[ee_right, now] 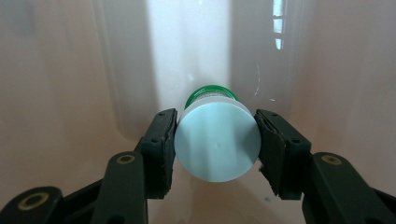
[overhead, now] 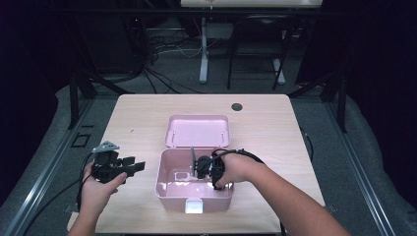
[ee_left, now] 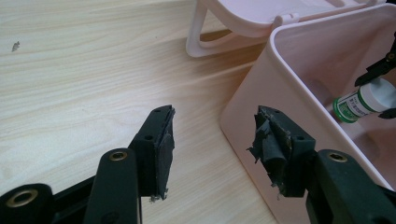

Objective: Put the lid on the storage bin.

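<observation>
An open pink box (overhead: 169, 189) stands mid-table, its lid (overhead: 196, 130) lying flat behind it. My right gripper (overhead: 199, 168) reaches down inside the box. In the right gripper view its jaws (ee_right: 215, 140) are shut on the white cap of a small bottle (ee_right: 217, 149) with a green label, both pads touching the cap. The left gripper view shows that bottle (ee_left: 362, 100) low inside the box (ee_left: 261, 93). My left gripper (overhead: 135, 163) hovers over the table left of the box; it (ee_left: 212, 133) stands open with nothing between its worn pads.
The wooden table (overhead: 265, 128) has a round dark hole (overhead: 237, 106) at its far right. A white latch (overhead: 193, 206) sits on the box's front wall. Cables trail from both grippers toward the table's near edge. Dark floor and desk legs lie beyond.
</observation>
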